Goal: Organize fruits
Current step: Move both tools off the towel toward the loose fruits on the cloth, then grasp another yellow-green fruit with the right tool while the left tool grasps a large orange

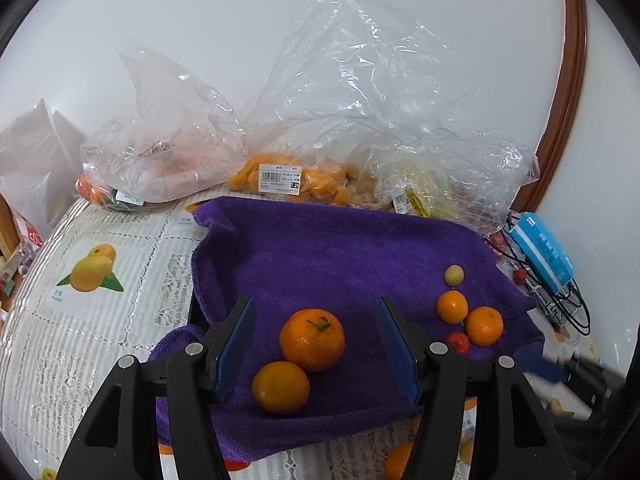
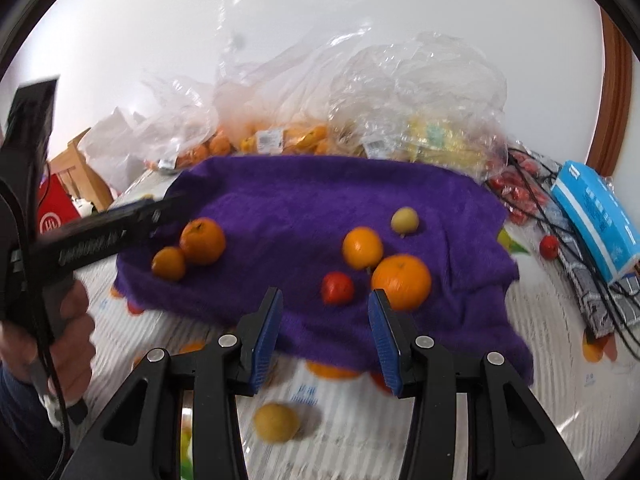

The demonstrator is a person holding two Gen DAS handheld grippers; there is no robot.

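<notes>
Purple towel [image 1: 340,248]: tangerine [image 1: 312,339] between left tool [image 1: 315,344] fingers

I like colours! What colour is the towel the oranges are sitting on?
The towel is purple. The left wrist view shows it best.

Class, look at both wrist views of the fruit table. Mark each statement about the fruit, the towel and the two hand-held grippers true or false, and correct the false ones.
1. The left hand-held gripper is shut on an orange. False: it is open, with the stemmed orange lying between its fingers, ungripped.
2. The loose fruit lies on a purple towel. True.
3. The towel carries exactly two fruits. False: six lie there, in a pair and a group of four.
4. The right hand-held gripper is open and holds nothing. True.
5. The small red fruit sits inside a plastic bag. False: it lies on the towel beside a large orange.
</notes>
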